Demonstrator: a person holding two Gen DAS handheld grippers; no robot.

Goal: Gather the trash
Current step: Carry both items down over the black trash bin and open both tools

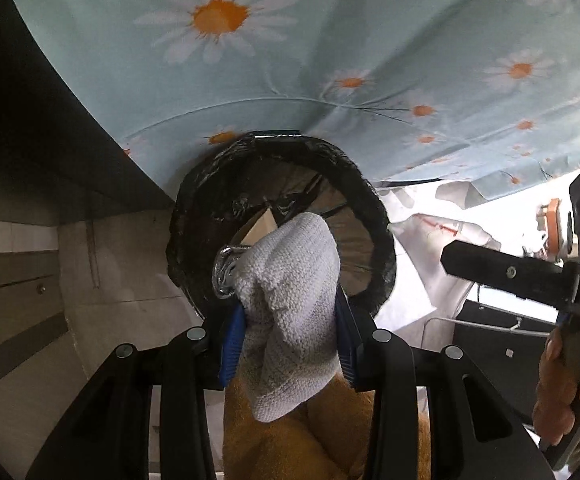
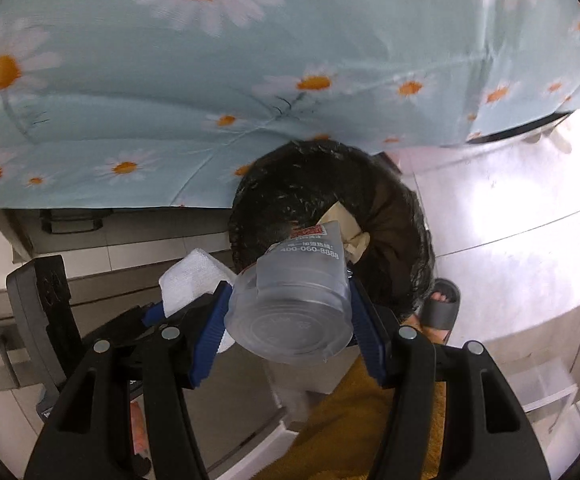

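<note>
My left gripper (image 1: 290,316) is shut on a crumpled white cloth (image 1: 290,280) and holds it over the mouth of a round bin lined with a black bag (image 1: 373,208). Brown paper and a bit of foil (image 1: 226,268) lie inside the bin. My right gripper (image 2: 286,312) is shut on a clear plastic cup (image 2: 293,300) with printed digits, held above the same bin (image 2: 286,184). The left gripper with the white cloth (image 2: 190,280) shows at the left in the right wrist view. The right gripper's finger (image 1: 501,268) shows at the right in the left wrist view.
A light blue tablecloth with daisies (image 1: 329,40) hangs just behind the bin. A yellow cloth (image 2: 353,420) lies below the grippers. A foot in a dark sandal (image 2: 441,304) stands on the tiled floor beside the bin. White paper (image 1: 417,216) lies to its right.
</note>
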